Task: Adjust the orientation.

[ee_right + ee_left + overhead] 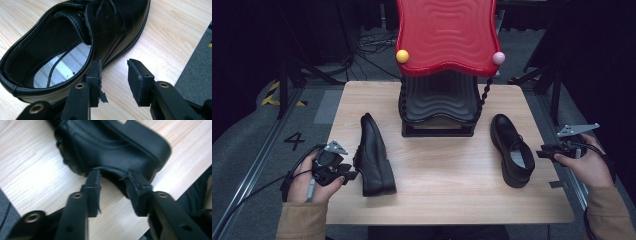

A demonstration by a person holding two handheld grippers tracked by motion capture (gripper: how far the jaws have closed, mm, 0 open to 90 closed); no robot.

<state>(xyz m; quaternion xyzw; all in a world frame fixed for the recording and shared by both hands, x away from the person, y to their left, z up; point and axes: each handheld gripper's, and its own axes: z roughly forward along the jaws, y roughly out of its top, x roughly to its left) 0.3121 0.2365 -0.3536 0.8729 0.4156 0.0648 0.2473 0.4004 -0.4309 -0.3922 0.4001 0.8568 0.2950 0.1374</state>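
The left gripper (346, 175) sits at the near left edge of the wooden table (447, 195), held in the person's left hand (309, 182). Its jaws stand apart with nothing between them. Directly ahead of its tips lies the left shoe (373, 156), a black leather dress shoe tipped over onto its side, heel toward the person. In the left gripper view the shoe (110, 147) fills the space just beyond the gripper (113, 186); the pads (93, 192) seem to reach its leather at the heel end, though motion blur makes it hard to tell touching from just short.

Farther off to that gripper's right, at the back middle of the table, stands a black ribbed stand (439, 105) under a wavy red top (447, 32), which carries a yellow ball (402, 56) and a pink ball (498, 58) at its front corners.

Right of the stand, the right shoe (512, 149) rests upright on its sole, opening up, pale insole showing. The right gripper (543, 151), in the person's right hand (589, 167), hovers just beside that shoe's outer side, near the heel. In the right gripper view the gripper (114, 75) has its jaws open and empty; one pad (95, 77) lies against or just beside the shoe (75, 47) at its collar rim, the other over bare table.
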